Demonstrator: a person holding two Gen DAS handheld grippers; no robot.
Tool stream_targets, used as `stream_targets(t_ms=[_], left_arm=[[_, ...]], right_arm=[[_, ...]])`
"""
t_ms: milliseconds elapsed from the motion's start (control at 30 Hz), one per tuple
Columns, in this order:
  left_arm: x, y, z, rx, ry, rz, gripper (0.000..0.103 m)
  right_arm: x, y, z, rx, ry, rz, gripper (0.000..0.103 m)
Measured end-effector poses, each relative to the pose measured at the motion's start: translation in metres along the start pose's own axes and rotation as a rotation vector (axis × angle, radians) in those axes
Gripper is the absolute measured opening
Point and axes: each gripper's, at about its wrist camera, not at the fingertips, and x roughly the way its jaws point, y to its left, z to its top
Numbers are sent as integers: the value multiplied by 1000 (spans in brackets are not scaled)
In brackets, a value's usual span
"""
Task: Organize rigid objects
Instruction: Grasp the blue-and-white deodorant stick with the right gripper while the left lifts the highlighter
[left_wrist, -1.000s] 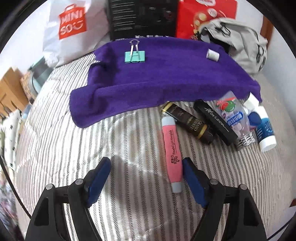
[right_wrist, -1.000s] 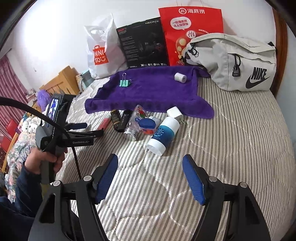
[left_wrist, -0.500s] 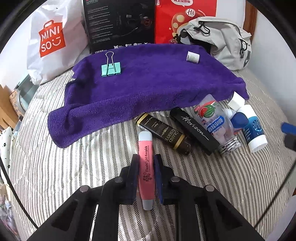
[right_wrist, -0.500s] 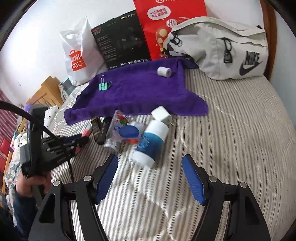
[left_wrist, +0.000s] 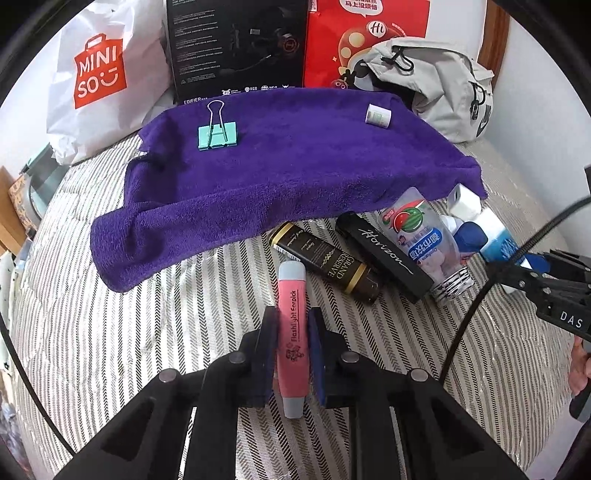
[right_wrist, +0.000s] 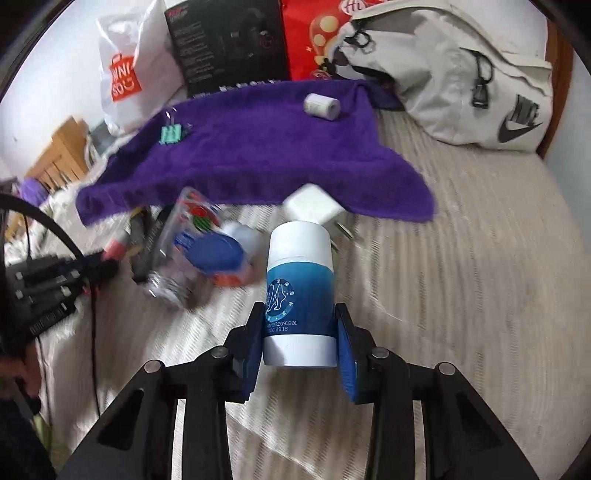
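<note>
- The pink flashlight earpick (left_wrist: 293, 334) lies along my left tongs (left_wrist: 293, 354), pinched at mid-length, grey end toward me, other end toward the purple towel (left_wrist: 295, 162).
- My right tongs (right_wrist: 298, 338) clamp the blue-and-white bottle (right_wrist: 298, 295) near its base, long axis running away from me toward the white charger plug (right_wrist: 314, 208).
- Both are low over the striped bed (left_wrist: 147, 325).

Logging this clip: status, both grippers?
Left gripper shut on pink flashlight. Right gripper shut on blue-white bottle. Purple towel ahead, unobstructed.

A striped bed (left_wrist: 122, 332) carries a purple towel (left_wrist: 295, 173), two dark tubes (left_wrist: 325, 260) and a grey bag (right_wrist: 461, 85).
</note>
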Motion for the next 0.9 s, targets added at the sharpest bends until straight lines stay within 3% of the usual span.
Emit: stream_targets(t_ms=[267,633,900], left_arm=[[1,-3,0,6,-1,18,17],[4,-2,4,-1,5,26,16],[1,5,2,-19,15,2,16]], right_arm=[[-1,-19,3,19,39,-21,37],[8,-11,12,-32,19,-82,36],[-12,-26,5,8,21,31,36]])
